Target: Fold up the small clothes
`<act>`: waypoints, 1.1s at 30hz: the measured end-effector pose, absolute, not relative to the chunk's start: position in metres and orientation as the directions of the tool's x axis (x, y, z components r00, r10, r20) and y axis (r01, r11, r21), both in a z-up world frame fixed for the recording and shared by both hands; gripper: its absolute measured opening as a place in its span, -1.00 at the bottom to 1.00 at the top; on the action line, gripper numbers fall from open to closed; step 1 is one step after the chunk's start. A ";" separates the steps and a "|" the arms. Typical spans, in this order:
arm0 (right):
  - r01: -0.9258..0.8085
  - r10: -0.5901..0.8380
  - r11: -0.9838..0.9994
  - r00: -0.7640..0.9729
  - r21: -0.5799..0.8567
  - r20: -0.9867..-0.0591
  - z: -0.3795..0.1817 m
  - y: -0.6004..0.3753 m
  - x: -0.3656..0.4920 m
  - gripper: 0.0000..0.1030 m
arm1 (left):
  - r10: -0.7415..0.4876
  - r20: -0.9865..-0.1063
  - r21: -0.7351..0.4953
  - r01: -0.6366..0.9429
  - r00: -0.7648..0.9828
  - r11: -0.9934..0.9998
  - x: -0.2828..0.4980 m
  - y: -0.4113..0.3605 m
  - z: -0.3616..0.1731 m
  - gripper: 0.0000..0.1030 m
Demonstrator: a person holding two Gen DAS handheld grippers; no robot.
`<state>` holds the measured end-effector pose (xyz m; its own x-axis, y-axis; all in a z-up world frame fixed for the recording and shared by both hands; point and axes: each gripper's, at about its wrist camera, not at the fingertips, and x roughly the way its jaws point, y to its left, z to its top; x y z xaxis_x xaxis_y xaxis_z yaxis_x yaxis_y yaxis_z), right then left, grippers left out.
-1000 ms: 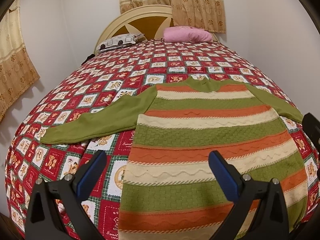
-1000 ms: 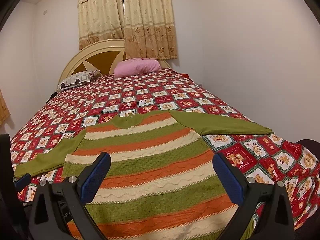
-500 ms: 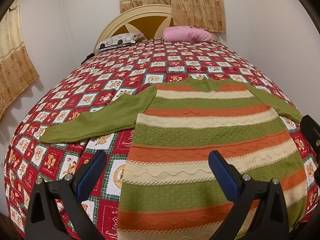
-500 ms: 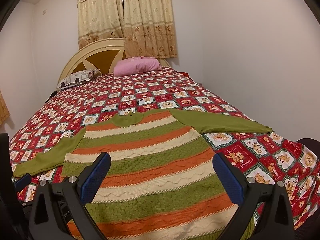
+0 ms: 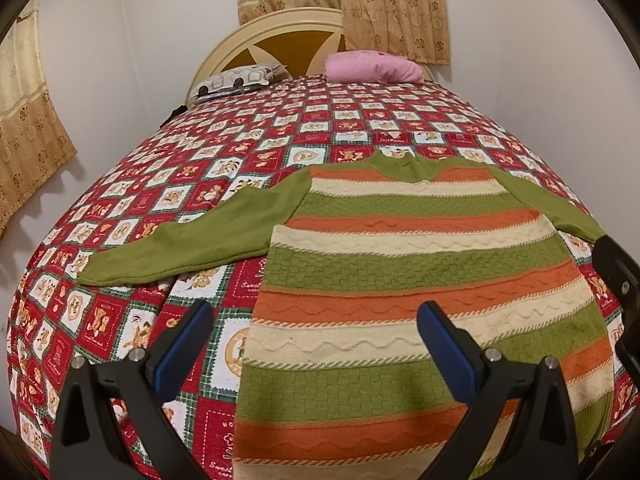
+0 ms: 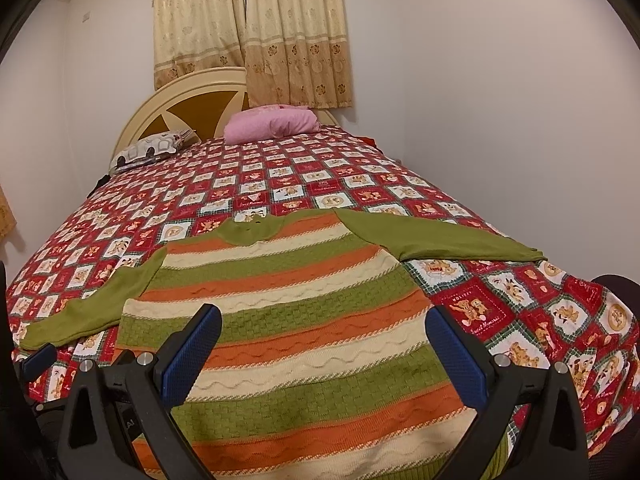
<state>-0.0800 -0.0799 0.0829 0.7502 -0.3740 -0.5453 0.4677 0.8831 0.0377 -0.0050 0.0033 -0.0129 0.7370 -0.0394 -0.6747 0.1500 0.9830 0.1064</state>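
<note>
Beyond spread fingers [image 5: 448,352]: striped sweater [image 5: 400,272] flat, untouched.

White walls [image 6: 480,80]; beige curtains [image 6: 256,36] (floral); quilted bed [image 5: 240,152]

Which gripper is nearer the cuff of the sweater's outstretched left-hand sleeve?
Left. The left gripper hovers over the hem just below that sleeve cuff; the right gripper sits over the sweater body, farther right.
</note>
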 end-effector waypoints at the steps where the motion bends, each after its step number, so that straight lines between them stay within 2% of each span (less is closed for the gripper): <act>1: 0.467 -0.374 0.884 0.750 0.037 -0.545 0.083 -0.080 -0.080 0.98 | -0.041 -0.675 0.105 0.151 0.737 0.983 -0.005 0.003 -0.013 1.00; 33: 0.491 -0.391 0.871 0.708 0.011 -0.589 0.070 -0.104 -0.055 0.98 | -0.088 -0.705 0.056 0.179 0.704 0.982 0.017 -0.006 -0.025 1.00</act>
